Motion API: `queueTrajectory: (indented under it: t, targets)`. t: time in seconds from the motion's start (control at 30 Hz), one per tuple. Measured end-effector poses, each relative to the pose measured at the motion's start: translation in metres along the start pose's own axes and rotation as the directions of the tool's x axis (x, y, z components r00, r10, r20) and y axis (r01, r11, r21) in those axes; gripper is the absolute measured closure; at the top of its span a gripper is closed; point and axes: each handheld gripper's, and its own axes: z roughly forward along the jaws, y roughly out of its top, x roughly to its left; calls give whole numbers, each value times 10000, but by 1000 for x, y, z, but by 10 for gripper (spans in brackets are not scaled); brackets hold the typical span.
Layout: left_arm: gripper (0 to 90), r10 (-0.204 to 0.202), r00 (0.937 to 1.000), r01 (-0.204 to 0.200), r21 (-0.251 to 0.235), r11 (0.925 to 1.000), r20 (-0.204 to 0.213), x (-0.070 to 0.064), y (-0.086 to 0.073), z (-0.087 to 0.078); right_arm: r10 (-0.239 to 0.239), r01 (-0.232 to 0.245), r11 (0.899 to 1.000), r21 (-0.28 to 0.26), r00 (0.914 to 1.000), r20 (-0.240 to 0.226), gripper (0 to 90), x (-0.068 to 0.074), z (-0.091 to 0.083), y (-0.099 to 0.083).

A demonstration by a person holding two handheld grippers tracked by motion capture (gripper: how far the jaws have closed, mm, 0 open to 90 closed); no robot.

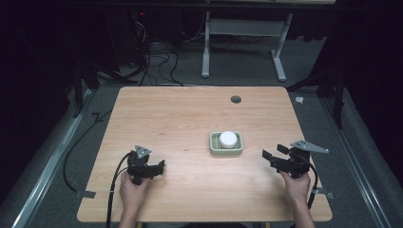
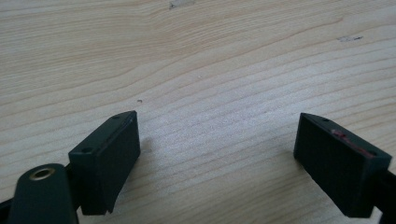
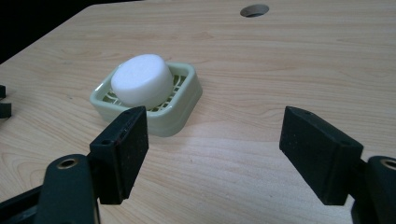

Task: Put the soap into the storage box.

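One round white soap bar [image 3: 141, 83] lies in one pale green slatted plastic soap dish [image 3: 183, 108], a little to the 3 o'clock side of centre on the light wooden surface [image 1: 180, 118]. The right hand-held gripper [image 1: 272, 153] waits at the dish's 4 o'clock, jaws spread and empty. The left hand-held gripper [image 1: 159, 167], at 8 o'clock, is likewise spread. A low approach would likely shove the light dish sideways; a smooth, rounded bar could squirt from the pads.
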Motion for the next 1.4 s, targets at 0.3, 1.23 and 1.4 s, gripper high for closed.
queueTrajectory:
  t: [0.3, 1.23, 1.4]
  targets:
    - [150, -1, 10000, 1, 1, 10000, 0, 0, 0, 0, 33, -31, 9997, 255, 10000, -92, 251, 3, 7, -7]
    - [150, -1, 10000, 1, 2, 10000, 0, 0, 0, 0, -330, 325, 9943, 1018, 9994, 38, 267, 11, 28, -26]
    - [150, 1, 10000, -1, 3, 10000, 0, 0, 0, 0, -525, 503, 9919, 1166, 9985, 161, 267, 13, 31, -29]
